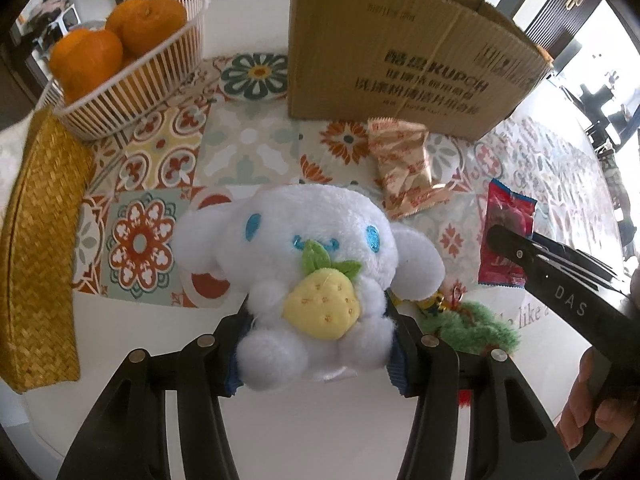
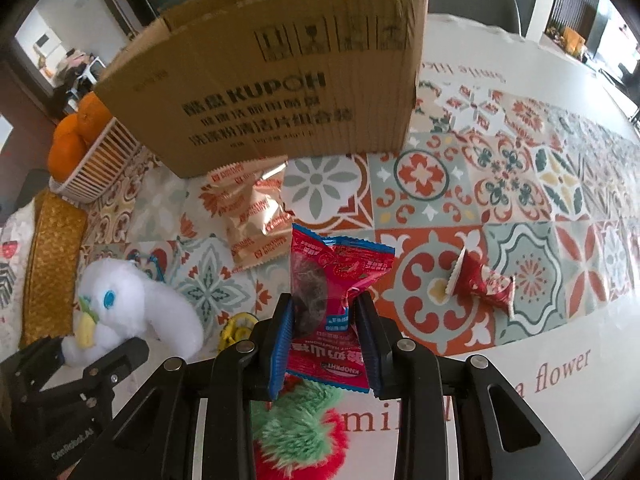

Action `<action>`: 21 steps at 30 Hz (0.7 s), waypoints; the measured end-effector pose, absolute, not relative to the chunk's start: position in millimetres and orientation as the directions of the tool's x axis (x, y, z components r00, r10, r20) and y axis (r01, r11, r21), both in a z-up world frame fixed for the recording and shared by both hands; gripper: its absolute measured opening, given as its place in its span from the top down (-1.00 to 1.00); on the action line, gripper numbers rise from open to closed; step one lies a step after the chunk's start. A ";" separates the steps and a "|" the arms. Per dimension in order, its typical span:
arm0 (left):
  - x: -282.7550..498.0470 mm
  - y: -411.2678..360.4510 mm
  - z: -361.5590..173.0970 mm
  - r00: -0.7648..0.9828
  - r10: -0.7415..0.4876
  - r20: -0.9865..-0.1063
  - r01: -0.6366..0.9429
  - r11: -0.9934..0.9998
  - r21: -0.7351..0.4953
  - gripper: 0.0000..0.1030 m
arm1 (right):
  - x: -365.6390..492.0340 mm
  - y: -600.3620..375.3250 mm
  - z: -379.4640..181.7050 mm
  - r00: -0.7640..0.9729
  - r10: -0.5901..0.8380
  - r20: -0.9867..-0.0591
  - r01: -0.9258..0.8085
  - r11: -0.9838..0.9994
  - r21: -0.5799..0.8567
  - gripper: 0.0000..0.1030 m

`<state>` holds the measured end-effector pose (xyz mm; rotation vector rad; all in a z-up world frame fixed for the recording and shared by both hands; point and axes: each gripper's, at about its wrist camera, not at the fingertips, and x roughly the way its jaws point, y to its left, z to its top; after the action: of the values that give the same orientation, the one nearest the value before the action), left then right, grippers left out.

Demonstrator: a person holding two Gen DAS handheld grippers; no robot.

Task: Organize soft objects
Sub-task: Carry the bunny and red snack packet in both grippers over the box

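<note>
Non-task items I see on the table
White basket (image 1: 132, 92) holding oranges (image 1: 120, 36); woven mat (image 1: 40, 248) beside it

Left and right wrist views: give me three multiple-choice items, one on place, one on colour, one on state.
1. Where is the basket of oranges relative to the cardboard box?
A left
B right
C inside

2. The plush's eyes are
A red
B blue
C green

3. The right hand-held gripper is
A empty
B shut on the red snack packet
C shut on the plush

Key: 1 A, basket of oranges sits left of the cardboard box; 2 B, white plush has blue eyes; 3 B, right hand-held gripper clamps the red snack packet.
</note>
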<state>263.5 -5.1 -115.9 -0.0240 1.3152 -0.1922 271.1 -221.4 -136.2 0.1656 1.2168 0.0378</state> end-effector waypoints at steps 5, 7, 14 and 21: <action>262.0 -8.6 -101.7 0.279 -0.158 -0.947 0.133 0.983 -0.124 -0.05 | 271.4 -214.9 -123.7 0.375 0.125 -0.919 0.044 0.987 0.152 0.37; 262.6 -10.1 -95.6 0.297 -0.160 -0.941 0.135 0.983 -0.125 -0.05 | 271.3 -212.8 -118.8 0.385 0.128 -0.914 0.038 0.987 0.154 0.37; 263.6 -12.7 -74.2 0.351 -0.167 -0.921 0.146 0.982 -0.122 -0.05 | 268.8 -211.2 -94.6 0.439 0.123 -0.890 0.017 0.989 0.145 0.37; 268.1 -15.4 -53.3 0.400 -0.187 -0.897 0.170 0.977 -0.128 -0.05 | 268.9 -212.7 -68.5 0.494 0.126 -0.860 -0.002 0.990 0.144 0.37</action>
<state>268.1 -15.4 -53.3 -0.0170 1.1371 -0.2257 268.9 -212.7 -68.5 0.1300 1.0517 0.0782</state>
